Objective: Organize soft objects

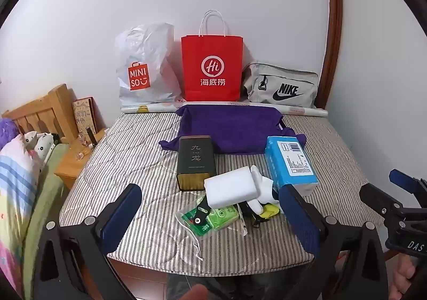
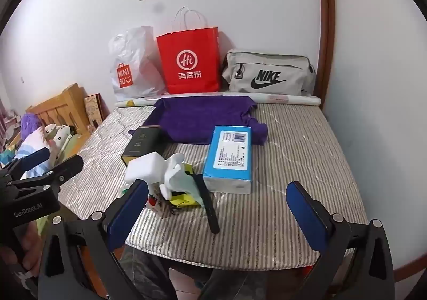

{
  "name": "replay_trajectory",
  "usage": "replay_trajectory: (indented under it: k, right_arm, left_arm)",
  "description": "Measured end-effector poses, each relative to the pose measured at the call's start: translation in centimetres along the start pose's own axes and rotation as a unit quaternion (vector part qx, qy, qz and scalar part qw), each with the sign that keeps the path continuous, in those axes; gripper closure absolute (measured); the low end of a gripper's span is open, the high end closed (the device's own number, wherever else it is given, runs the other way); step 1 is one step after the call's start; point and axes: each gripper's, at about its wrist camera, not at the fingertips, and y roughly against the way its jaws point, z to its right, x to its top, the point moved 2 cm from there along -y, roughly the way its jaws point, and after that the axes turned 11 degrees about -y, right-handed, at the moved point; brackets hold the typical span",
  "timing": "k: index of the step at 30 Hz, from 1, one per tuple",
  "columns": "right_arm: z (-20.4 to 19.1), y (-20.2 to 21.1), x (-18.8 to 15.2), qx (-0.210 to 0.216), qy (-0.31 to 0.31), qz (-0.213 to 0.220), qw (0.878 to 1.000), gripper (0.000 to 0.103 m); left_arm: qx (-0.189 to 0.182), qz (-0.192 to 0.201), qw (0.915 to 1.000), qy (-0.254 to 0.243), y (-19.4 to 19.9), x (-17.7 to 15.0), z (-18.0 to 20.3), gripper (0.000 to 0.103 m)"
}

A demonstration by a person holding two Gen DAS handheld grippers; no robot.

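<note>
On the striped mattress (image 1: 149,139), nothing looks sorted yet; I judge the task to be at its very start. Along the far wall stand three possible containers: a white plastic shopping bag (image 1: 142,67) on the left, a red paper bag (image 1: 212,67) in the middle and a grey sports pouch (image 1: 283,86) on the right. Whether any of them already holds something cannot be told from here. Just in front of them a purple cloth (image 1: 229,129) lies spread flat, unfolded, its near corners trailing left and right.

Nearer, a blue tissue pack (image 1: 292,163) rests to the right of centre with its far end on the cloth, and a dark tin box (image 1: 196,163) stands left of it. Against the tin's near side a white foam block (image 1: 230,189) leans on a loose heap: a white sock (image 2: 173,174), a green sachet packet (image 1: 210,217) in clear wrap, something yellow (image 2: 182,198) and a black strap (image 2: 206,203) pointing toward the near edge.

The left gripper (image 1: 210,217) hovers over the near edge with jaws spread wide and nothing between them, framing the heap. The right gripper (image 2: 217,209) hangs beside it, equally wide and empty.

So the soft pieces all remain to be picked out and stowed.
</note>
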Motion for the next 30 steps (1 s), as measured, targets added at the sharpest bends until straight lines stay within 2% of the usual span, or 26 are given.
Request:
replay_trajectory:
  k: [4,6,10,17,30]
  right_arm:
    - [0.0,0.2,0.0,-0.011,0.003,0.007,1.000,0.001]
    - [-0.9,0.6,-0.7,-0.015,0.013,0.014,1.000,0.001]
    - [0.4,-0.2,-0.1,0.006,-0.001,-0.001,1.000,0.001]
    - [-0.6,0.3,-0.5,0.005,0.009,0.004,1.000,0.001]
    - [-0.9,0.5,-0.4,0.005,0.013,0.005,1.000,0.001]
  left_arm:
    - [0.009,0.000,0.9999,-0.008,0.2,-0.1,0.6,0.000]
    - [-0.002,0.000,1.0000,0.002,0.0,-0.2,0.5,0.000]
    - [-0.003,0.004,1.0000,0.007,0.1,-0.2,0.3,0.000]
    - [-0.010,0.006,0.9997,0.019,0.5,-0.2,-0.9,0.000]
    - [-0.015,0.008,0.9998,0.013,0.5,0.0,-0.8,0.000]
